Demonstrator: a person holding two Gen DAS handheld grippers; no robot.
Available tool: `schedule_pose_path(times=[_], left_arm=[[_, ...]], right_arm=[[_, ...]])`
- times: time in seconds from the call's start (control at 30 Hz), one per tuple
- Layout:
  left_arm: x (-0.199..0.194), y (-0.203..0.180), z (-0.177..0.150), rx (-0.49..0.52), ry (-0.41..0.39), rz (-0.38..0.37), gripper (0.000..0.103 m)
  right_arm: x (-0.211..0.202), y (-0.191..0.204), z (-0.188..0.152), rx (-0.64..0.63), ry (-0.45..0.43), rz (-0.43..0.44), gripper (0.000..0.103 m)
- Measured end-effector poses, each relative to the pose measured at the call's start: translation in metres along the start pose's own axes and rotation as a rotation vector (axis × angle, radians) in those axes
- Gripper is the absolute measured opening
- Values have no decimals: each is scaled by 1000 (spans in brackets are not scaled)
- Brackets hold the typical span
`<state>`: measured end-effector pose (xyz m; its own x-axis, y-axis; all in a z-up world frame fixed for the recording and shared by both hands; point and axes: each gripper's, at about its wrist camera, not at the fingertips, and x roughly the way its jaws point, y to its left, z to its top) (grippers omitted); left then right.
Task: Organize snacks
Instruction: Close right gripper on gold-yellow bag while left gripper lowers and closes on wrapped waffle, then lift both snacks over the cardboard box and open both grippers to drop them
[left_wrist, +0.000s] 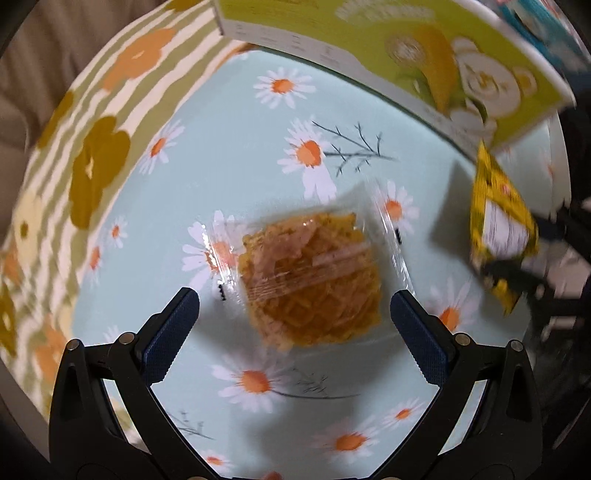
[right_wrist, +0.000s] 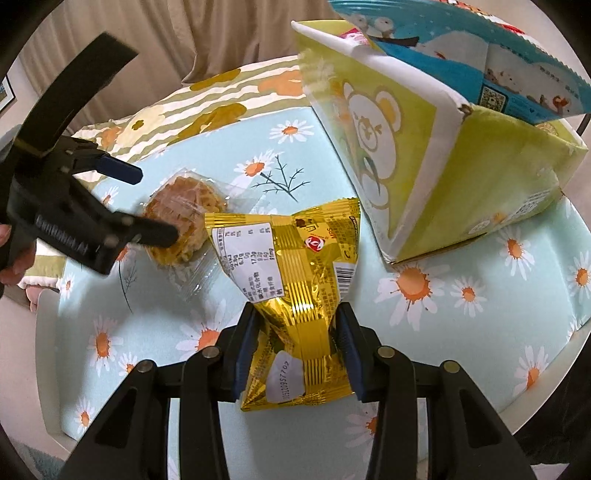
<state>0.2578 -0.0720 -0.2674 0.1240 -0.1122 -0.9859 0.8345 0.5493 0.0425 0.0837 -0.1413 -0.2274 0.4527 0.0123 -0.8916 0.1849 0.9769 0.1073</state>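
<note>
Blue-padded fingers of my left gripper (left_wrist: 295, 302) stand wide apart, nothing between them but the near edge of a clear plastic packet holding an orange waffle-like snack (left_wrist: 310, 273); I cannot tell whether either pad touches the wrapper. That packet lies flat on the pale blue daisy-print table cover (left_wrist: 229, 118), at twelve o'clock from the gripper. Out at two o'clock, my right gripper (right_wrist: 295, 321) holds a crinkled gold foil snack packet (right_wrist: 295, 266), its two fingers pinched narrow on the packet's lower part. The right view shows the foil packet just beside the waffle packet's right edge. Further right, at one o'clock, a lime-green cardboard box printed with a white bear (right_wrist: 436, 155) stands tilted, with a blue illustrated packet (right_wrist: 480, 48) sticking out of its top.
</note>
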Motion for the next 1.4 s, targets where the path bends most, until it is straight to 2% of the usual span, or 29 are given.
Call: schedule_pose_path(times=[0.1,0.3,0.43,0.47,0.63,0.7,0.83,0.9,0.97,1.0,1.13,1.27,1.4], left_arm=[[5,-4,0,27,47,-2,103],[22,0,9,-191,61,-67,103],[34,-19,9,-166,66,76,103],[35,-21,9,-170,59,86,103],[38,-1,1,-266,23,8,103],[37,6,-3,-298,9,3,103],[38,3,-7,-295,-2,6,102],[36,6,-8,-303,-9,7,97],[32,10,-10,-314,-22,10,84],[29,12,-13,-322,-32,8,82],[25,17,-21,-329,-39,7,79],[18,25,-30,-376,-57,-24,78],[-3,26,-39,-410,-90,-15,78]], right_arm=[[0,1,-1,3,1,1,39],[1,0,1,14,-1,8,39],[1,0,0,9,-4,12,39],[1,0,-1,7,-4,12,39],[2,1,-3,6,1,16,39],[2,1,-2,4,4,19,39],[2,0,0,-4,9,27,39],[3,-1,0,-9,11,32,39],[3,-1,2,-13,9,36,39],[4,-2,2,-15,7,38,39],[1,-2,3,-24,-7,44,38],[-8,1,4,-37,-29,45,38],[-21,7,9,-56,-55,51,38]])
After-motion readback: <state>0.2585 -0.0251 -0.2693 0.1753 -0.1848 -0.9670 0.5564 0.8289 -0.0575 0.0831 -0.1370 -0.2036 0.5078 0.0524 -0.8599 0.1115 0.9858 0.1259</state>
